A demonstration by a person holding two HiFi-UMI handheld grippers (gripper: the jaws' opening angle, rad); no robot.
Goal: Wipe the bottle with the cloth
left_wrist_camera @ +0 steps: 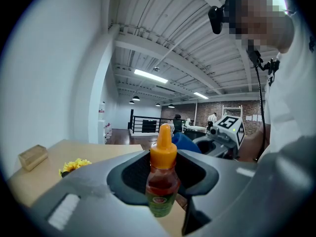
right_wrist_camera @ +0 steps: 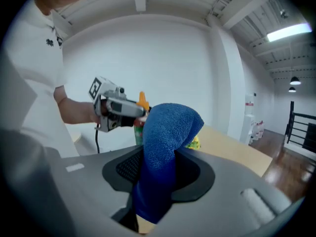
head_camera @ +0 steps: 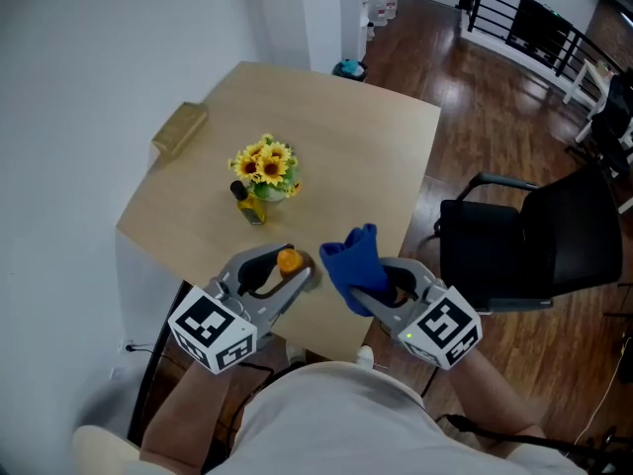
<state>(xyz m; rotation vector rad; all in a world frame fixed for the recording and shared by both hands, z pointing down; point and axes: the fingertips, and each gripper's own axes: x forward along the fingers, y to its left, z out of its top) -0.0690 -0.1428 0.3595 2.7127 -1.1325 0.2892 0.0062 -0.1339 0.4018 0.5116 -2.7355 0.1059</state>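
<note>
Bottle (left_wrist_camera: 161,179), orange-capped, sat clamped in left hand-held gripper (head_camera: 294,267); its green label (left_wrist_camera: 159,202), print unreadable, faced left gripper view, hidden in head view. Right hand-held gripper (right_wrist_camera: 157,179) pinched blue cloth (right_wrist_camera: 168,132).

The left gripper (left_wrist_camera: 164,201) clamps an upright bottle (left_wrist_camera: 162,174), orange-capped, above a pale table (left_wrist_camera: 106,154). Just behind it, a blue cloth (left_wrist_camera: 183,141) shows at the right gripper (left_wrist_camera: 200,143). Sunflowers (left_wrist_camera: 74,166) lie far left.

Sunflowers (head_camera: 265,166) and a wooden block (head_camera: 179,129) rest apart on the table (head_camera: 346,137).
</note>
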